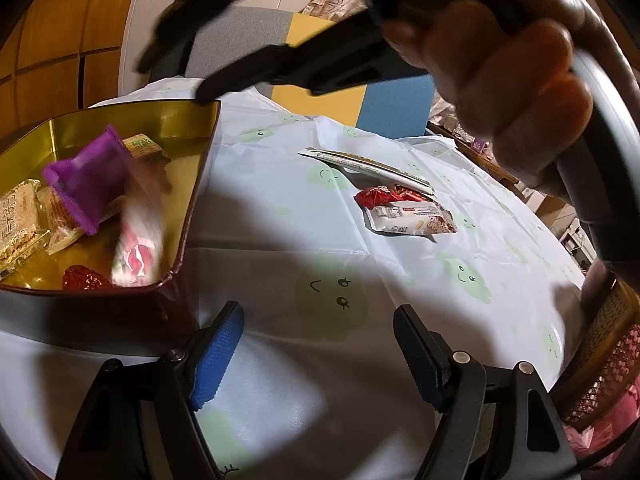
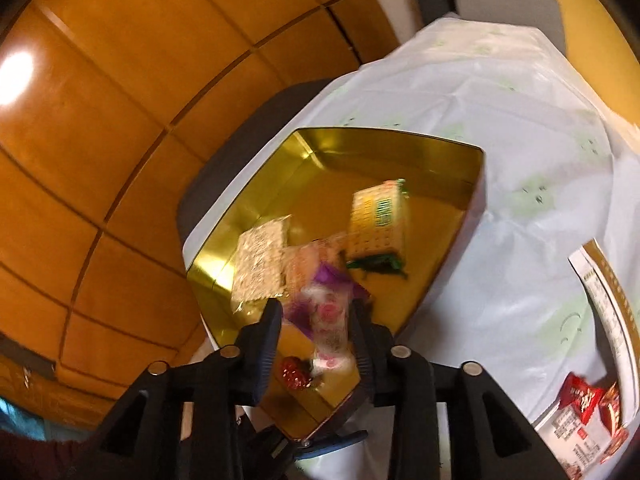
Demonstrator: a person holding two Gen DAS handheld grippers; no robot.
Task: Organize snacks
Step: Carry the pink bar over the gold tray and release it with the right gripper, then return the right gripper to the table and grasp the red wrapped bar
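My left gripper [image 1: 316, 354] hangs over the tabletop [image 1: 280, 208], fingers wide with nothing between them. My right gripper [image 2: 318, 346] is above the gold tin [image 2: 304, 148]; its fingers stand apart, and the blurred pink-and-white snack packet [image 2: 330, 320] between them looks loose, though I cannot tell for sure. Three packets [image 1: 404, 210] lie together on the cloth.

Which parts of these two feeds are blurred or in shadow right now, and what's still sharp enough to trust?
Left wrist view: the pink-white packet in the gold tin is motion-smeared, broad shadows cross the tablecloth, and the white snack bar is sharp. Right wrist view: that packet smears between the right tongs; glare on the wood wall.
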